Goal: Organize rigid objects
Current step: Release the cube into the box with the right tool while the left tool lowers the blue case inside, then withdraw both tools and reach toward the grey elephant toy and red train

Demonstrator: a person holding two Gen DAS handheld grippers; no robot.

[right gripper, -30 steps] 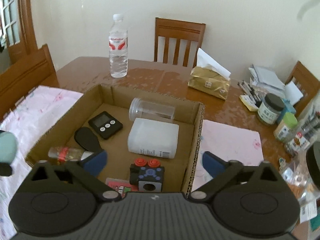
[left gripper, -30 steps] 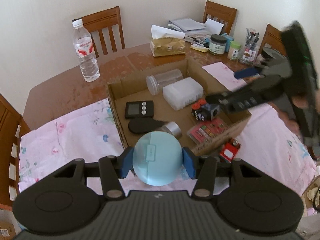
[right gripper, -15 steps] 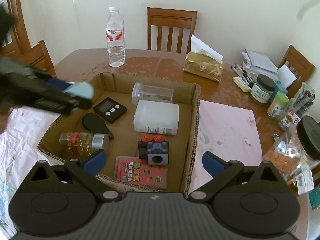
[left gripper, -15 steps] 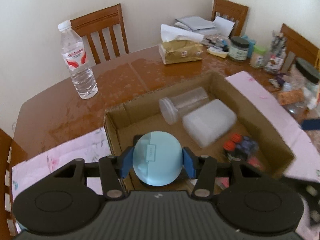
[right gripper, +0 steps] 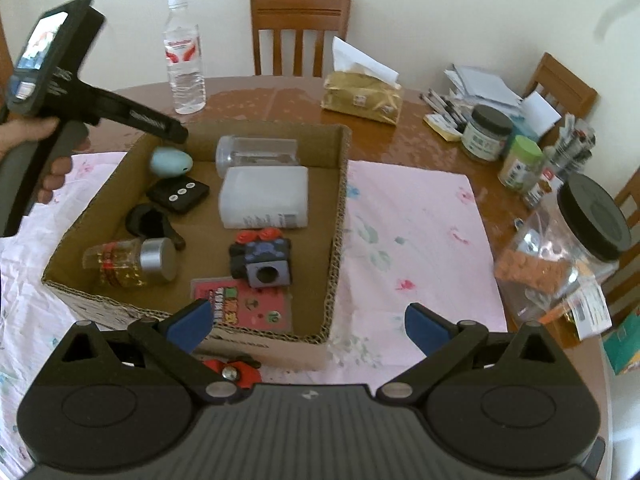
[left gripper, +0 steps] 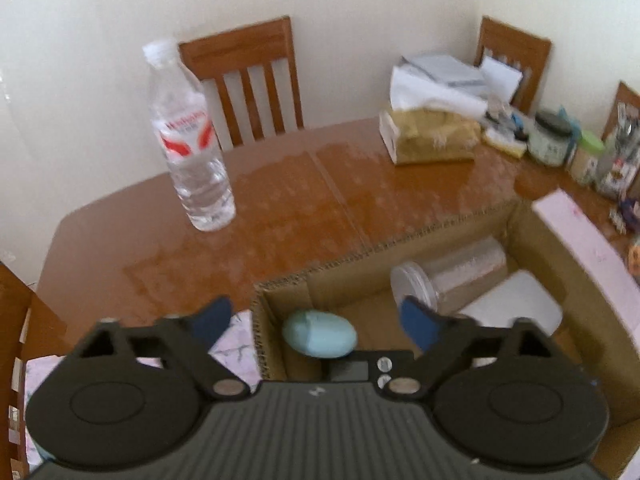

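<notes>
**Pale blue egg released into box**

Left gripper [left gripper: 316, 316] opening, blue fingers [left gripper: 416, 322] spread wide, pressing on nothing. Pale blue egg-shaped object [left gripper: 320, 338] below and between them, touching neither, in the far left corner of the brown cardboard box [right gripper: 340, 208] on the table [left gripper: 320, 204]. Right gripper [right gripper: 306, 322] spread wide and empty near the box's front wall.

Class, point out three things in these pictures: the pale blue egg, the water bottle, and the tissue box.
pale blue egg [right gripper: 171, 161]: right wrist view, middle of its shell.
water bottle [right gripper: 183, 50]: right wrist view, its red label.
tissue box [left gripper: 434, 137]: left wrist view, its golden front.
</notes>
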